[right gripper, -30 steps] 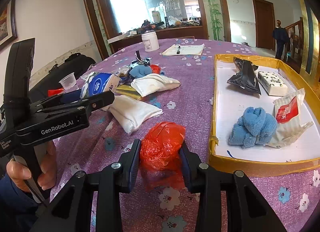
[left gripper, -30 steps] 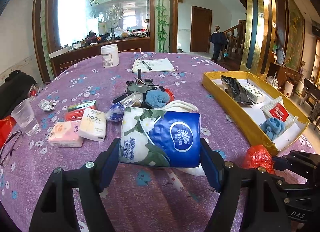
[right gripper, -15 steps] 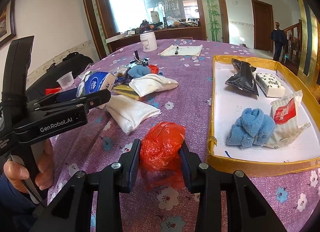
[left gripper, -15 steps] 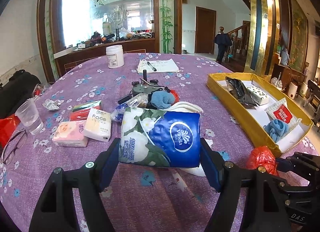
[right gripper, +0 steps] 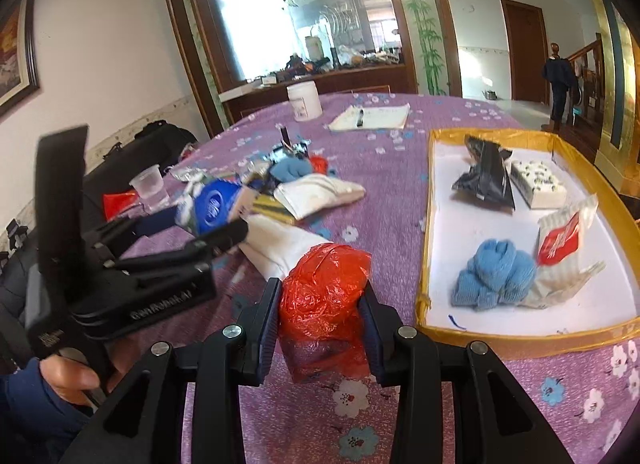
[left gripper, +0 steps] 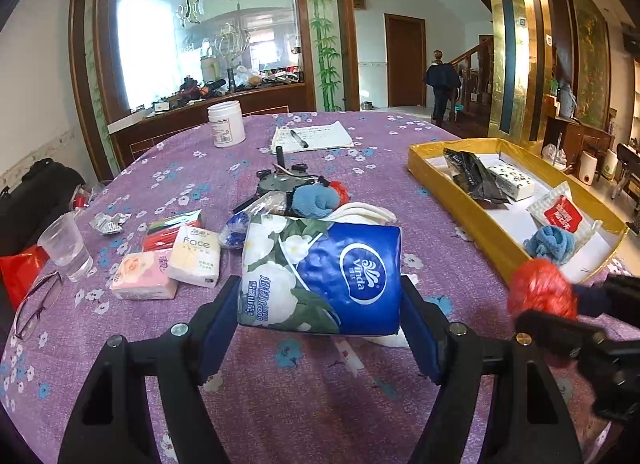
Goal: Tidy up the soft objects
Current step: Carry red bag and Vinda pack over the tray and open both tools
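The job looks partway done: the gold-rimmed tray (right gripper: 424,300) already holds a blue cloth (right gripper: 494,274), a black pouch, a white block and a red-and-white packet. The left tongs (left gripper: 320,316) are closed on a blue tissue pack (left gripper: 320,272), the right tongs (right gripper: 320,328) on a red plastic bag (right gripper: 324,292), both held above the bench (left gripper: 280,404). White cloths, another blue cloth and small tissue packs remain outside the tray.

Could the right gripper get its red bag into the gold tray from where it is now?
Probably yes. The right gripper is shut on the red plastic bag, the gold tray lies just to its right, and bare white floor shows near the blue cloth.
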{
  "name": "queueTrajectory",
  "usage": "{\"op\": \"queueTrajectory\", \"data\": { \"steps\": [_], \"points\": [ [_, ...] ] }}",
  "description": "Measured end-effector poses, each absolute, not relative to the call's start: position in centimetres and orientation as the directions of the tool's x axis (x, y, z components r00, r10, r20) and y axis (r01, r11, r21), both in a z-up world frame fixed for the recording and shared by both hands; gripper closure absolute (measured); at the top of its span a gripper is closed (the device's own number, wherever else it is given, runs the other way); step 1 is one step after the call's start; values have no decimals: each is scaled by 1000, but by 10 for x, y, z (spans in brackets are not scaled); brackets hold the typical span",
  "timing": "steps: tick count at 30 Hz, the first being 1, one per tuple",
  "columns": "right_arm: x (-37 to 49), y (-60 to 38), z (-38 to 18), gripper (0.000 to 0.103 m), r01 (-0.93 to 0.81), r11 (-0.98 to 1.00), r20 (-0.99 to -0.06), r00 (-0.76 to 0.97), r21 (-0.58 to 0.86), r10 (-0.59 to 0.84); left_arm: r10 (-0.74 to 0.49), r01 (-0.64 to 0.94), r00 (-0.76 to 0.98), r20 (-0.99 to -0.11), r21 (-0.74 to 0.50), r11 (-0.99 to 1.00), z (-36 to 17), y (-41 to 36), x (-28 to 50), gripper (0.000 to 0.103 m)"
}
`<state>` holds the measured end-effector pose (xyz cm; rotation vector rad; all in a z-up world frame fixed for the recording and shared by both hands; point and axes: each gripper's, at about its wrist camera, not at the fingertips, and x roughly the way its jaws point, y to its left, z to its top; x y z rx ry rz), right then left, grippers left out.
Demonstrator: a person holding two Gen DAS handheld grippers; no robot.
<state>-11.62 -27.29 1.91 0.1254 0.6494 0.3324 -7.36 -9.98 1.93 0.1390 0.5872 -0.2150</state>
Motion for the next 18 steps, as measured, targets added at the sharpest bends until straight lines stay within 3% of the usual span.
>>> {"op": "queueTrajectory", "data": {
  "steps": [11, 18],
  "points": [
    [-119, -335, 48, 63, -149, 959, -521, 814, 240, 256, -272, 352, 777, -567, 34, 935, 49, -133, -72, 29],
    [-90, -405, 69, 63, -20, 968, -557, 815, 250, 160, -402, 487, 675, -619, -35, 873, 63, -195, -47, 29]
  ]
}}
